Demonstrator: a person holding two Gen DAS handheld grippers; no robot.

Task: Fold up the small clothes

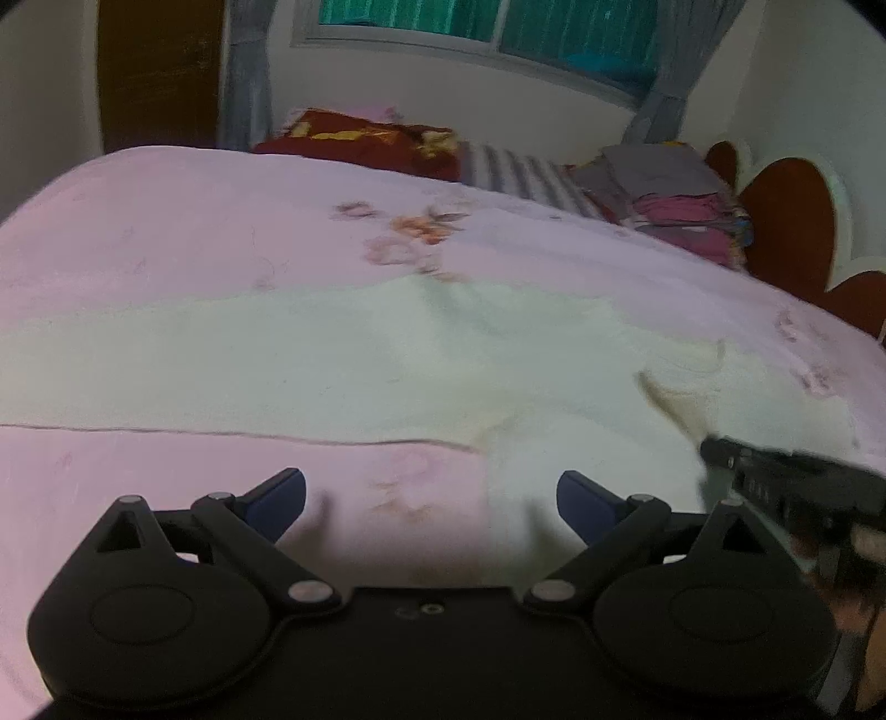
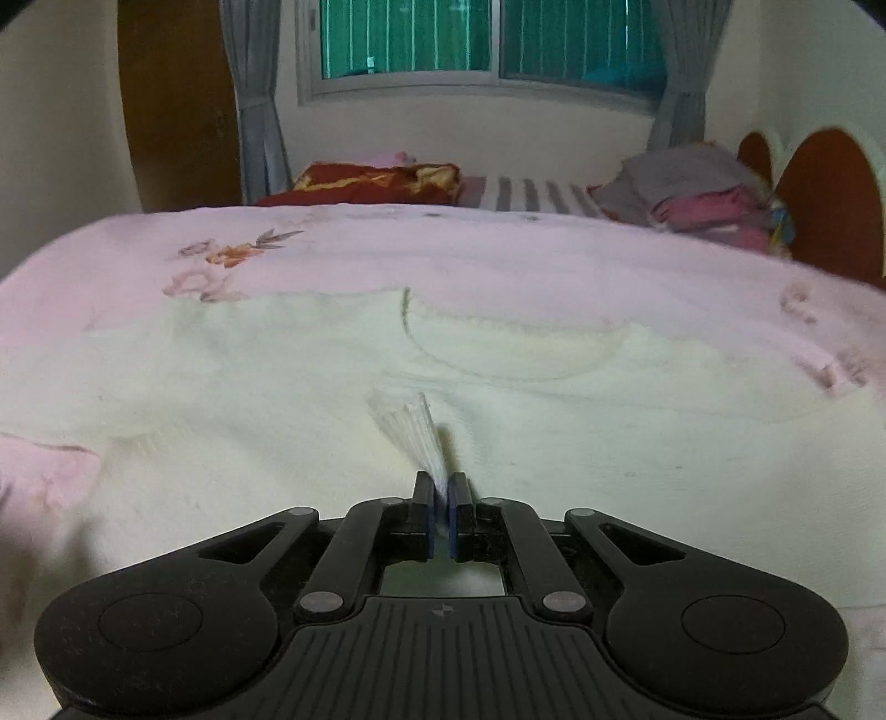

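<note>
A pale cream knitted garment [image 1: 387, 354] lies spread flat on the pink floral bedsheet [image 1: 166, 232]. In the right wrist view the garment [image 2: 332, 387] fills the middle, its neckline [image 2: 515, 354] facing away. My right gripper [image 2: 441, 498] is shut on the garment's ribbed hem edge [image 2: 415, 426] and lifts it slightly. It shows in the left wrist view [image 1: 714, 448] at the right, pinching the fabric. My left gripper [image 1: 432, 498] is open and empty, low over the sheet at the garment's near left edge.
A stack of folded clothes [image 1: 681, 205] sits at the far right by the red headboard [image 1: 792, 227]. A red patterned blanket [image 1: 360, 138] and striped cloth [image 1: 520, 171] lie at the bed's far side, below a window [image 2: 482, 44].
</note>
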